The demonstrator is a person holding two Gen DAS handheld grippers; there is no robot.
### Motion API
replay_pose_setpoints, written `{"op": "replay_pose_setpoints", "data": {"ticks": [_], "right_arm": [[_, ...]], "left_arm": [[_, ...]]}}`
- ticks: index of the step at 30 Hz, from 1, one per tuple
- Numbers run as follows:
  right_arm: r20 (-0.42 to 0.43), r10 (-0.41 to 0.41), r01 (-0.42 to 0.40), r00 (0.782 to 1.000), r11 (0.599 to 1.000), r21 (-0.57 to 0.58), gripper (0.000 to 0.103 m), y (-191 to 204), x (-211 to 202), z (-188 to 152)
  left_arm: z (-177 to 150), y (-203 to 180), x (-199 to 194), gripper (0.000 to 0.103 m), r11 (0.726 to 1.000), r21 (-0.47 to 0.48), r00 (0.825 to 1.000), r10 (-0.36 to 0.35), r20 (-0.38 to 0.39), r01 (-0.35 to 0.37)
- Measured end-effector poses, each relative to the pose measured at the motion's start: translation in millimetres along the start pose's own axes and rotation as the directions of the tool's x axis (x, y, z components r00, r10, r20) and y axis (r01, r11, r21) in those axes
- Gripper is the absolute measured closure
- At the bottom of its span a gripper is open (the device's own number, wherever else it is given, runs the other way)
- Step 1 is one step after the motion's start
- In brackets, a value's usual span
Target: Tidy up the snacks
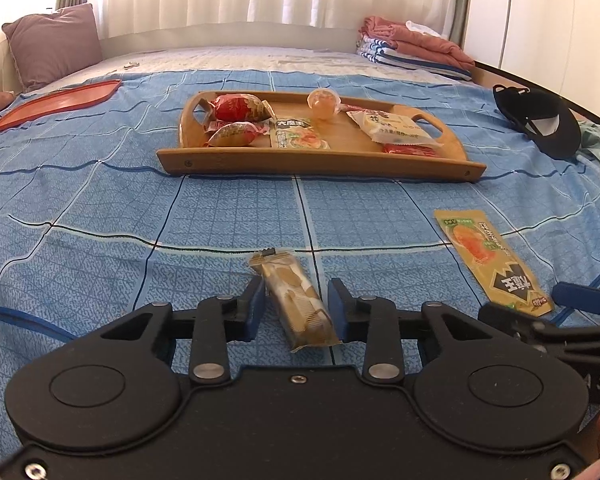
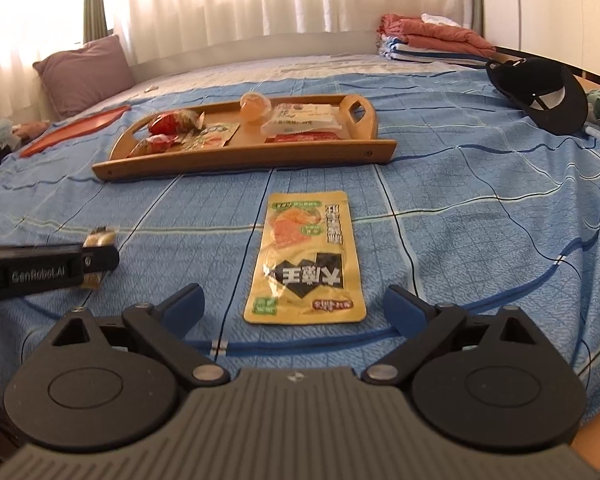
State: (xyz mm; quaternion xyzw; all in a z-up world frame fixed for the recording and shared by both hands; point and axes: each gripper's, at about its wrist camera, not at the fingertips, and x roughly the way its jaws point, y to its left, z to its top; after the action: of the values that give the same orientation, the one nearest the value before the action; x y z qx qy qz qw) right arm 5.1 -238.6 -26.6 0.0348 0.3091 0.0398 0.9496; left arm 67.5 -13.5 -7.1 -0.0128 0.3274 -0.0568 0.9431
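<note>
A tan wrapped snack bar (image 1: 296, 304) lies slanted on the blue bedspread, between the blue pads of my left gripper (image 1: 297, 302). Both pads touch it, so the gripper is shut on the bar. From the right wrist, that gripper (image 2: 100, 258) shows side-on over the bar (image 2: 98, 238). My right gripper (image 2: 294, 294) stands open, its fingers either side of the near end of a flat yellow pouch (image 2: 306, 256), not touching it. The same pouch (image 1: 488, 256) lies to the right of the bar. Beyond sits a wooden tray (image 1: 320, 164) (image 2: 240, 160) holding several snacks.
A red tray (image 1: 56, 104) lies far left and a black cap (image 1: 540, 120) far right on the bed. A purple pillow (image 1: 56, 44) and folded laundry (image 1: 416, 48) sit at the back by the curtains. Bare bedspread separates the tray from the grippers.
</note>
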Motion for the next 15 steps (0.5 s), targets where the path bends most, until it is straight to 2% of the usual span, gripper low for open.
{"op": "replay_pose_setpoints", "data": {"ticks": [6,15], "right_arm": [[0.044,-0.046,0.046,0.998,0.999,0.010,0.016,3.3,3.6,-2.1],[0.081,-0.078,0.081,0.994,0.996,-0.026,0.021,9.8,7.1,-6.6]], "left_arm": [[-3.6,-2.6,0.4,0.067,1.000,0.009,1.000,0.010,0.014,-0.010],[-6.2,-6.0,2.9,0.064,1.000,0.021,1.000,0.020,0.022,-0.020]]}}
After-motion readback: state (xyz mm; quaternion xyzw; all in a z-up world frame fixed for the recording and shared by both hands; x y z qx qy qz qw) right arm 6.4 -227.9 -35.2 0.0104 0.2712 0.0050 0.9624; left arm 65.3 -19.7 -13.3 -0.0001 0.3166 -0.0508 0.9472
